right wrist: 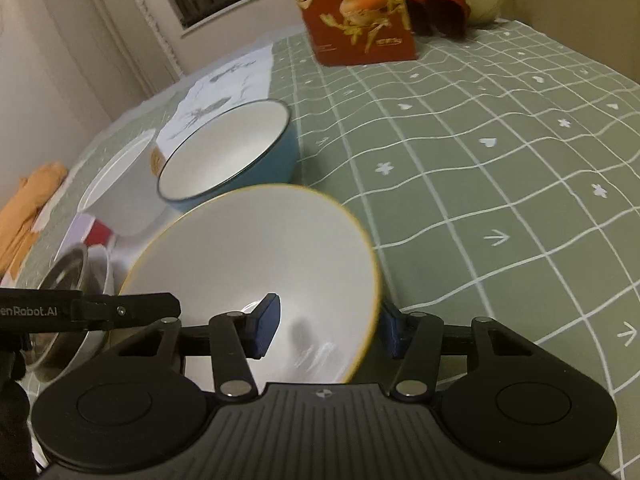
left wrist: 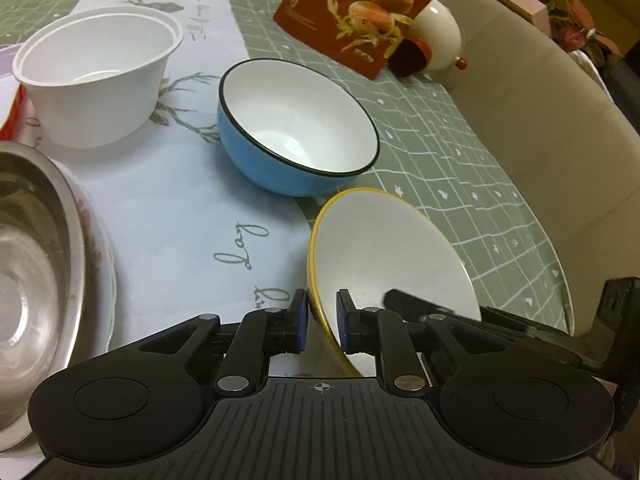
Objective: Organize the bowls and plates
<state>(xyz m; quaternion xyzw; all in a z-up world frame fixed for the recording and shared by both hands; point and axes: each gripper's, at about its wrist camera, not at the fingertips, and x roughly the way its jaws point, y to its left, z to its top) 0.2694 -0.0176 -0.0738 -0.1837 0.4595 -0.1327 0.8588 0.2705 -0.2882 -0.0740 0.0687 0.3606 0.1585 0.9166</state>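
Observation:
A white bowl with a yellow rim (left wrist: pixel 392 248) is tilted over the table's near edge. My left gripper (left wrist: pixel 322 320) is shut on its rim, one pad inside and one outside. The same bowl (right wrist: pixel 256 256) fills the right wrist view. My right gripper (right wrist: pixel 330 330) straddles the opposite wall. Its left pad sits inside the bowl and its right pad outside, with a gap showing, so it is open. A blue bowl with a white inside (left wrist: pixel 296 120) (right wrist: pixel 228 152) stands just behind. Left of the blue bowl stands a white plastic bowl (left wrist: pixel 96 64).
A steel bowl (left wrist: pixel 32 260) rests on a flowered plate at the left. At the back stand a red snack bag (left wrist: pixel 360 12) and a white egg-shaped figure (left wrist: pixel 438 36). A beige chair back (left wrist: pixel 540 140) curves past the table's right edge. Orange cloth (right wrist: pixel 28 208) lies far left.

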